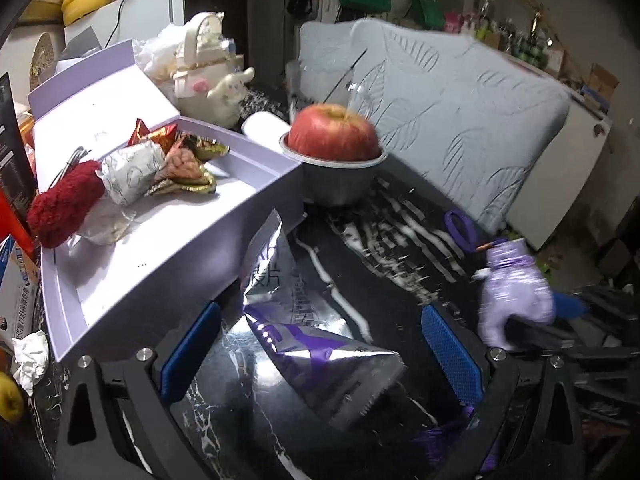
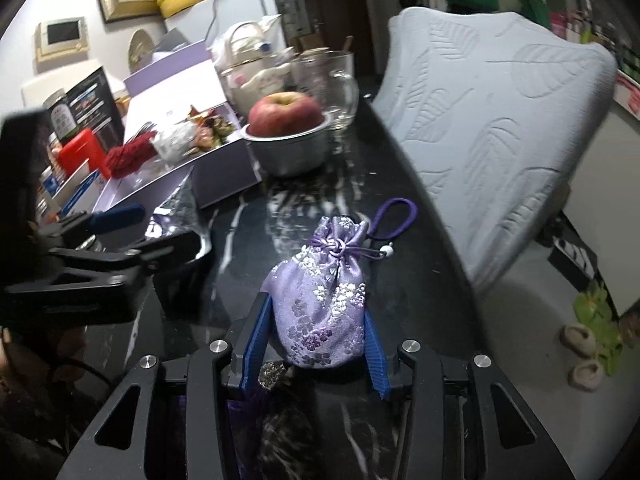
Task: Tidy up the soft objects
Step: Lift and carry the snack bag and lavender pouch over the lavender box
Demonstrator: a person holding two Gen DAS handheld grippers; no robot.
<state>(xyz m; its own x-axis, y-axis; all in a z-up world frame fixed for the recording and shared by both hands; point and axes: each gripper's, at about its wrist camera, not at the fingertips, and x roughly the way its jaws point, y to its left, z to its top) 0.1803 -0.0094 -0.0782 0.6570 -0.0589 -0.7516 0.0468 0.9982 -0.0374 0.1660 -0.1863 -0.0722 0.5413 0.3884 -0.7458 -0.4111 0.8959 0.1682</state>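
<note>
A lilac brocade drawstring pouch (image 2: 320, 304) with a purple cord loop sits between the blue pads of my right gripper (image 2: 316, 344), which is shut on its lower part just above the dark marble counter (image 2: 400, 184). The pouch also shows in the left wrist view (image 1: 512, 292). My left gripper (image 1: 320, 344) is open, its blue pads on either side of a silver and purple foil packet (image 1: 312, 344) lying on the counter. An open lilac box (image 1: 168, 248) at the left holds a red knitted item (image 1: 60, 204), wrapped sweets and paper.
A red apple (image 1: 334, 132) sits in a metal bowl (image 1: 340, 180) beside the box. A cream plush bag (image 1: 208, 76) and a glass mug (image 2: 328, 84) stand behind. A pale quilted cushion (image 2: 500, 120) lines the counter's right edge. A crumpled tissue (image 1: 30, 360) lies at the left.
</note>
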